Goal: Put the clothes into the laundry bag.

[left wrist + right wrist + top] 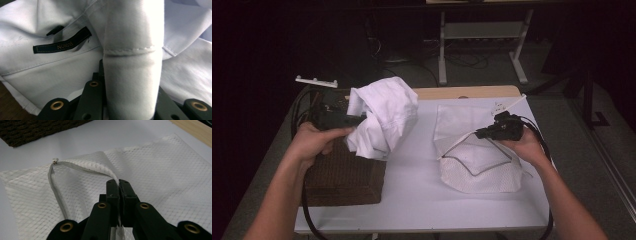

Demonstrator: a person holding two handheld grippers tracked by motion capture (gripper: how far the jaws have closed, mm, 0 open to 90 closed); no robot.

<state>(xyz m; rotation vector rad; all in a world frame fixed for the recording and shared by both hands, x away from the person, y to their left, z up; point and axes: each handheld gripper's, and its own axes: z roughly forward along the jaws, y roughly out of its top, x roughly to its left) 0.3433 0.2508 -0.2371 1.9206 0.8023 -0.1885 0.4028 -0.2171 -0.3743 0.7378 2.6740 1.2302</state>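
A bunched white shirt (382, 117) hangs above the table's left half, held up by my left gripper (343, 120), which is shut on a thick fold of it. In the left gripper view that fold (132, 75) stands between the jaws, and a black neck label (61, 43) shows on the cloth behind. On the right lies a white mesh laundry bag (477, 160) with its zipped mouth gaping. My right gripper (482, 133) is shut on the bag's upper zipper edge (85, 168) and lifts it a little off the table.
A dark brown woven basket (344, 175) sits at the table's front left, under my left hand. The white tabletop (417, 190) has a wooden strip (462, 92) along its far edge. Cables trail from both grippers. A table frame stands on the floor beyond.
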